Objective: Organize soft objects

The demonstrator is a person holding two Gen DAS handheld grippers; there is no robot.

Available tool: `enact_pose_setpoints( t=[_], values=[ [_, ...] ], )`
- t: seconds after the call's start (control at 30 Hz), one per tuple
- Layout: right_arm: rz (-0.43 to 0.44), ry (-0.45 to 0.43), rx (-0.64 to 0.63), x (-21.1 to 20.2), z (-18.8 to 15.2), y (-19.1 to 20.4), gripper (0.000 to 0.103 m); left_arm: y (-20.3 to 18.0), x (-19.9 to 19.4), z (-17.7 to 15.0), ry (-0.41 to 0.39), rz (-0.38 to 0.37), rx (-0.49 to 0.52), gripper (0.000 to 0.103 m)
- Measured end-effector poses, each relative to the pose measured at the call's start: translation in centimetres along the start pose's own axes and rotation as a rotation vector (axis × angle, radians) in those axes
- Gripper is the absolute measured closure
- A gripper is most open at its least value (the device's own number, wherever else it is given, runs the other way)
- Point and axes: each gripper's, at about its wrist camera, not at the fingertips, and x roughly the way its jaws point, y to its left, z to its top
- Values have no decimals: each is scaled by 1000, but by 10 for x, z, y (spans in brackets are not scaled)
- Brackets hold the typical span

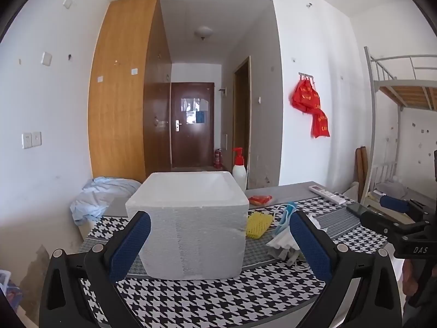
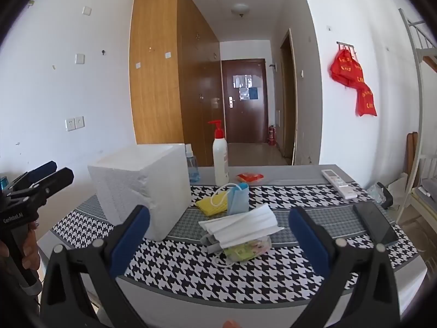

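Notably, only the right wrist view showed the blue bottle (image 2: 192, 164) behind the foam box (image 2: 142, 183); left gripper (image 1: 218, 243) and right gripper (image 2: 218, 243) stood spread, empty.

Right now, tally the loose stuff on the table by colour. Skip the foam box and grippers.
White: 3 (face mask, pump bottle, remote)
Yellow: 1 (mesh pad)
Blue: 2 (face mask, small bottle)
Red/orange: 1 (packet)
Green: 1 (clear packet)
Black: 1 (phone)
Total: 9
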Motion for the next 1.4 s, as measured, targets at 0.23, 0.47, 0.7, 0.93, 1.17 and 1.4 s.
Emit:
enact_pose_setpoints(
  t=[0.23, 0.47, 0.7, 0.93, 1.17, 1.4],
  values=[
    [-2, -2, -2, 0, 0, 0, 0, -4, 2, 0, -2, 1, 10, 1],
    [-5, -5, -4, -1, 2, 0, 0, -6, 3, -2, 0, -9, 13, 1],
    [-8, -9, -3, -3, 2, 0, 0, -6, 3, -2, -3, -4, 18, 1],
    [-10, -11, -2, -3, 3, -2, 0, -7, 10, -2, 3, 5, 22, 1],
    [-3, -13, 5, -3, 4, -4, 0, -8, 12, -3, 0, -3, 22, 1],
    [-2, -14, 0, -2, 5, -3, 0, -12, 12, -4, -1, -12, 23, 1]
  ],
)
